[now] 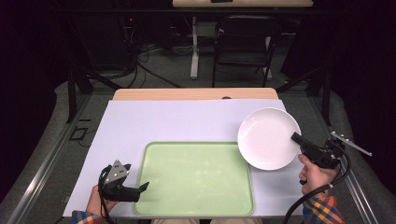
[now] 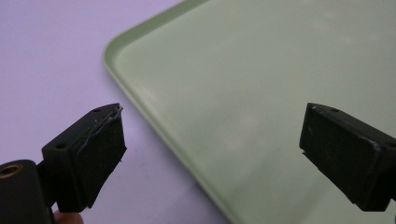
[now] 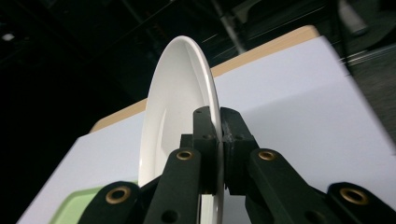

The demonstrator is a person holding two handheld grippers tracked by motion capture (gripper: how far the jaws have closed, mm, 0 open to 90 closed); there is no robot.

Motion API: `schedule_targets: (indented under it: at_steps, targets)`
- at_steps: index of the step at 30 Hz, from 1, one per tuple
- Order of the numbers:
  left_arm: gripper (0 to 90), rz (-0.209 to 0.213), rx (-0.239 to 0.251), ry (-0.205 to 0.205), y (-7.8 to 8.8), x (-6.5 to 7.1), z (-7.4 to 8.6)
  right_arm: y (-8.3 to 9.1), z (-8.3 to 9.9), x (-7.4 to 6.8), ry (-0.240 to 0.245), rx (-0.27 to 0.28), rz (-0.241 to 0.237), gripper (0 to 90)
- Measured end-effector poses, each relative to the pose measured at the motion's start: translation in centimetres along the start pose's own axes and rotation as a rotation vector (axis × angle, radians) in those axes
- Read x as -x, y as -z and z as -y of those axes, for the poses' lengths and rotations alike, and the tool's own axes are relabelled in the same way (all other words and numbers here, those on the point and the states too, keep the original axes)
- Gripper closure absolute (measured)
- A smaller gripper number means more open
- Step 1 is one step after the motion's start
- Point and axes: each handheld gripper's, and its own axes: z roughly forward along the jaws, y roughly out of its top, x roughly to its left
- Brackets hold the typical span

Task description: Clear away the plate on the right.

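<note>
A white plate [image 1: 267, 136] hangs over the table's right side, beside the tray's far right corner. My right gripper [image 1: 297, 138] is shut on the plate's right rim. In the right gripper view the plate [image 3: 175, 102] stands edge-on, its rim pinched between the two black pads at my right gripper [image 3: 219, 135]. A pale green tray [image 1: 196, 177] lies flat on the white mat in front of me. My left gripper [image 1: 142, 187] rests at the tray's near left edge. In the left gripper view my left gripper [image 2: 212, 144] is open with nothing between its jaws, above the tray [image 2: 261, 70].
A white mat [image 1: 154, 121] covers the wooden table [image 1: 196, 94]. Beyond the table stand a dark chair [image 1: 243, 44] and a desk leg, with cables on the floor. Metal rails run along both sides of the table.
</note>
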Motion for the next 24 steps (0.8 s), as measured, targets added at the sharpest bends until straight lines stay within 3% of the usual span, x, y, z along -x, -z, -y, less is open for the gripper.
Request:
schedule_targets:
  at_steps: [9, 12, 18, 24]
  targets:
    - [6.1, 0.080, 0.022, -0.013, -2.2, 2.3, -2.4, -1.9, 1.8, -2.7, -0.049, -0.086, -0.127, 86.1]
    - [6.2, 0.100, 0.018, -0.028, -3.1, 3.2, -3.1, -2.6, 2.5, -3.8, -0.041, -0.113, -0.154, 85.9]
    - [6.2, 0.175, 0.026, -0.020, -5.3, 4.7, -4.7, -3.5, 3.8, -5.5, -0.041, -0.171, -0.211, 85.8]
    - [6.9, 0.243, 0.054, 0.003, -7.0, 5.6, -6.2, -4.5, 5.3, -8.0, 0.017, -0.228, -0.274, 85.7]
